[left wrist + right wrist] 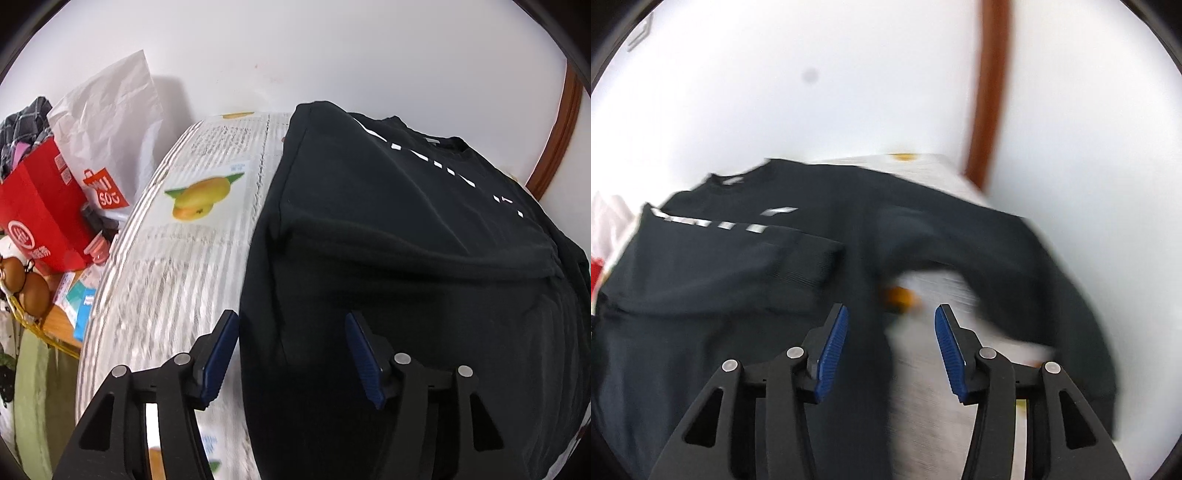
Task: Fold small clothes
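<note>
A black sweatshirt (388,240) with white lettering lies flat on a table covered with printed newspaper (177,280). In the left wrist view one sleeve is folded across its chest. My left gripper (291,325) hangs open over the garment's left edge, nothing between its blue pads. In the right wrist view, which is blurred, the sweatshirt (720,295) shows a folded sleeve at left and its other sleeve (1015,251) stretched out to the right. My right gripper (890,317) is open above the garment's right side edge, holding nothing.
To the left of the table stand a red paper bag (40,221), a white paper bag (110,122) and a wire basket with brown round fruit (33,291). A white wall rises behind the table. A brown wooden strip (990,88) runs up it at the right.
</note>
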`<act>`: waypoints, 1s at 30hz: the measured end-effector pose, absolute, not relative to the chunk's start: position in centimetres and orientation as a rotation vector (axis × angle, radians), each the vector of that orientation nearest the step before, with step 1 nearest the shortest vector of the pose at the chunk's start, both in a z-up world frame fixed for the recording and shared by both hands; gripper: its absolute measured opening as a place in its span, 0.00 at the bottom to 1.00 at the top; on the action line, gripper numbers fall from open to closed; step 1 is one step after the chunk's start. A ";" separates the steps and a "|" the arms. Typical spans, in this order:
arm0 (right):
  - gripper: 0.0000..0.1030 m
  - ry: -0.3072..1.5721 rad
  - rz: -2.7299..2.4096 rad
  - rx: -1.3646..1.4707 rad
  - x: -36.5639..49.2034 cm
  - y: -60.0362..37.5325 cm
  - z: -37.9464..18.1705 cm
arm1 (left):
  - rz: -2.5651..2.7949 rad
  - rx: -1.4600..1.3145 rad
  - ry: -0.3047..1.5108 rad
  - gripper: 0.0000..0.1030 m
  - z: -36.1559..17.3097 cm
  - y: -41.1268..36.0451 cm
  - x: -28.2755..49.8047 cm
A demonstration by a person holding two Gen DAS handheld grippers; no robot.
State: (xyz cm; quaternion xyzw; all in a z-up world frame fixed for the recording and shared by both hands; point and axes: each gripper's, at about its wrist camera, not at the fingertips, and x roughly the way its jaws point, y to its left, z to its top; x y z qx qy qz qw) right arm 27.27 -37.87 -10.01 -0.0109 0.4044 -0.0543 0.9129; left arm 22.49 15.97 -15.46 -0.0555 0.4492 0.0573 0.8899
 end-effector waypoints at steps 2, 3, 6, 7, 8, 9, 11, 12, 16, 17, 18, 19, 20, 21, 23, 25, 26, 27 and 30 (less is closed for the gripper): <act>0.59 0.833 -0.177 -0.042 25.4 -40.6 -10.2 | 0.127 -0.112 0.939 0.56 -15.7 15.6 21.6; 0.65 0.828 -0.209 -0.053 24.3 -42.2 -10.4 | 0.130 -0.111 0.942 0.56 -15.8 15.5 21.2; 0.66 0.846 -0.276 -0.037 21.5 -46.3 -11.8 | 0.136 -0.105 0.952 0.57 -16.3 15.0 19.8; 0.66 0.861 -0.286 -0.023 20.8 -47.4 -12.4 | 0.135 -0.103 0.957 0.56 -16.4 14.9 19.5; 0.66 0.876 -0.298 -0.007 20.3 -48.5 -13.1 | 0.133 -0.097 0.963 0.56 -16.6 14.8 19.2; 0.66 0.889 -0.306 0.010 19.9 -49.4 -13.7 | 0.136 -0.083 0.961 0.57 -16.8 14.6 18.9; 0.66 0.909 -0.308 0.025 19.5 -50.4 -14.6 | 0.144 -0.059 0.949 0.57 -16.9 14.3 18.3; 0.66 0.916 -0.305 0.032 19.5 -50.6 -15.1 | 0.147 -0.056 0.947 0.59 -16.9 14.3 18.1; 0.66 0.935 -0.303 0.029 19.9 -50.8 -16.5 | 0.161 -0.092 0.956 0.61 -17.0 14.8 17.9; 0.66 0.930 -0.306 0.035 20.0 -50.9 -16.6 | 0.165 -0.099 0.960 0.61 -16.9 14.8 17.8; 0.65 0.934 -0.305 0.040 20.2 -50.9 -16.6 | 0.166 -0.101 0.962 0.61 -16.9 14.8 17.8; 0.63 0.937 -0.304 0.042 20.5 -50.8 -16.6 | 0.168 -0.100 0.965 0.61 -16.9 14.8 17.7; 0.58 0.936 -0.303 0.040 20.8 -50.8 -16.6 | 0.167 -0.097 0.966 0.61 -16.9 14.7 17.6; 0.38 0.931 -0.301 0.025 21.0 -50.6 -16.6 | 0.164 -0.093 0.968 0.61 -16.9 14.7 17.6; 0.13 0.936 -0.324 -0.031 21.0 -50.5 -16.3 | 0.159 -0.094 0.969 0.61 -16.8 14.7 17.4; 0.05 0.944 -0.321 -0.030 21.3 -50.4 -15.6 | 0.154 -0.103 0.970 0.61 -16.8 15.1 17.2; 0.05 0.941 -0.332 -0.022 21.4 -50.2 -14.8 | 0.148 -0.104 0.970 0.61 -16.8 15.2 17.2; 0.05 0.928 -0.335 -0.024 21.4 -49.9 -14.0 | 0.148 -0.100 0.970 0.61 -16.8 15.4 17.1; 0.05 0.842 -0.288 -0.032 21.2 -47.2 -9.6 | 0.150 -0.083 0.964 0.62 -16.9 15.9 17.1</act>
